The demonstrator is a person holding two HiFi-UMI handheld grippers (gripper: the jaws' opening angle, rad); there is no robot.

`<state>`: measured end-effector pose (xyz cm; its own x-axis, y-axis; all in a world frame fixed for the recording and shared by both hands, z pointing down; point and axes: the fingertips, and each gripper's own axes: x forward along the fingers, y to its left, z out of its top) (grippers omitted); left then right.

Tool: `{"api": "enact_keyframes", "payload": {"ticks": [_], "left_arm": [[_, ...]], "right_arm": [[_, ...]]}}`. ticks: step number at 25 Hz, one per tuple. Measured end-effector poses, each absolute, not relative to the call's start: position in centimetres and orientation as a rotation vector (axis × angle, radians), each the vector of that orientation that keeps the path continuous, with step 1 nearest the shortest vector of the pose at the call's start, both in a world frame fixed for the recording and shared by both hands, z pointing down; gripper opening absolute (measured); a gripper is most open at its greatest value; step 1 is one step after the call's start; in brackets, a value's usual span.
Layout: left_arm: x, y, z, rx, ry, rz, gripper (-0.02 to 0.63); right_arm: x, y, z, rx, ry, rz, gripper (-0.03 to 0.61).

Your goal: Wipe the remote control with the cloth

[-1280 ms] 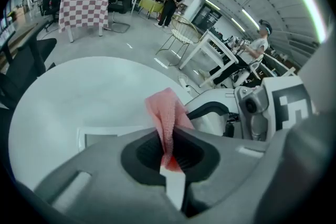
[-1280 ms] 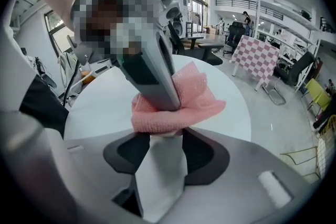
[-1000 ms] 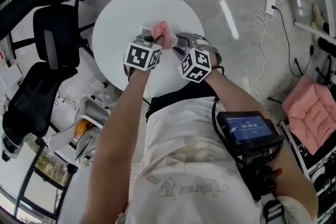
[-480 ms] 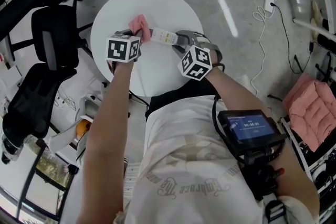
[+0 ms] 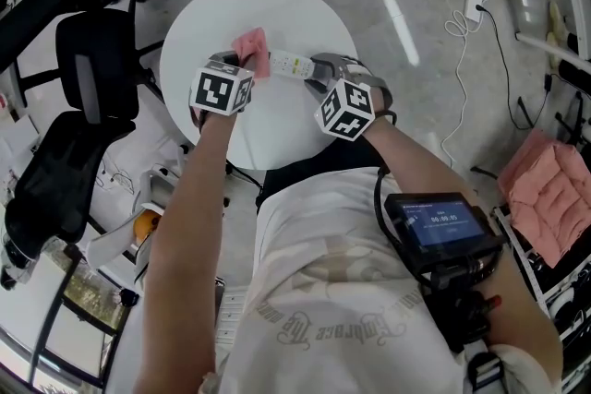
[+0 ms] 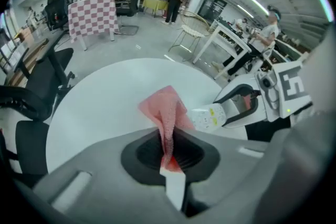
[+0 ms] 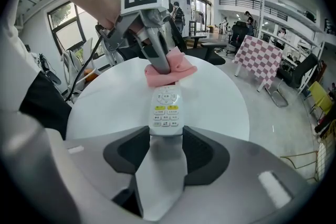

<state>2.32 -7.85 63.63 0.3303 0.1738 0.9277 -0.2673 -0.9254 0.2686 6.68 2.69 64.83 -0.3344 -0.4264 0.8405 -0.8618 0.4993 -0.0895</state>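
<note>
A white remote control [image 7: 166,111] with yellow and grey buttons is clamped by its near end in my right gripper [image 7: 166,136], which holds it out over the round white table [image 5: 277,5]. In the head view the remote [image 5: 289,65] points left from the right gripper [image 5: 319,74]. My left gripper [image 6: 167,152] is shut on a pink cloth [image 6: 167,113]. The cloth [image 7: 168,72] rests against the remote's far tip. In the head view the cloth [image 5: 250,45] sits just beyond the left gripper [image 5: 242,65].
Black office chairs [image 5: 88,60] stand to the left of the table. A white power strip and cable [image 5: 476,5] lie on the floor at the right. A pink cushion [image 5: 549,194] rests on a rack at the far right. People stand in the background of the left gripper view.
My left gripper has carried the pink cloth leftward along the remote, from near the right gripper to the remote's far end. The right gripper and remote have stayed still.
</note>
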Motion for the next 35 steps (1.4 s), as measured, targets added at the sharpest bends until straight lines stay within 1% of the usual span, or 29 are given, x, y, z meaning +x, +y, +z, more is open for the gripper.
{"api": "enact_keyframes", "payload": {"ticks": [3,8,15,21,27,35], "left_arm": [[3.8,-5.1,63.4,2.25,0.03,1.619,0.017],[5.2,-3.4,63.0,2.22,0.053,1.55,0.017],[7.6,0.8,62.3,2.192,0.214,1.482,0.017],[9.2,3.9,61.1,2.096,0.35,1.305,0.018],[7.6,-0.1,62.6,2.136,0.143,1.308,0.018],[2.6,-7.2,64.2,2.104,-0.157,1.336,0.018]], "right_arm": [[6.6,2.6,64.8,1.057,-1.949,0.694,0.206],[6.8,2.6,64.9,1.059,-1.947,0.7,0.204],[6.7,2.3,64.8,1.057,-1.95,0.701,0.206],[6.8,2.3,64.8,1.055,-1.95,0.699,0.206],[7.0,2.5,65.0,1.044,-1.946,0.696,0.204],[8.1,3.5,65.4,1.036,-1.926,0.699,0.204]]}}
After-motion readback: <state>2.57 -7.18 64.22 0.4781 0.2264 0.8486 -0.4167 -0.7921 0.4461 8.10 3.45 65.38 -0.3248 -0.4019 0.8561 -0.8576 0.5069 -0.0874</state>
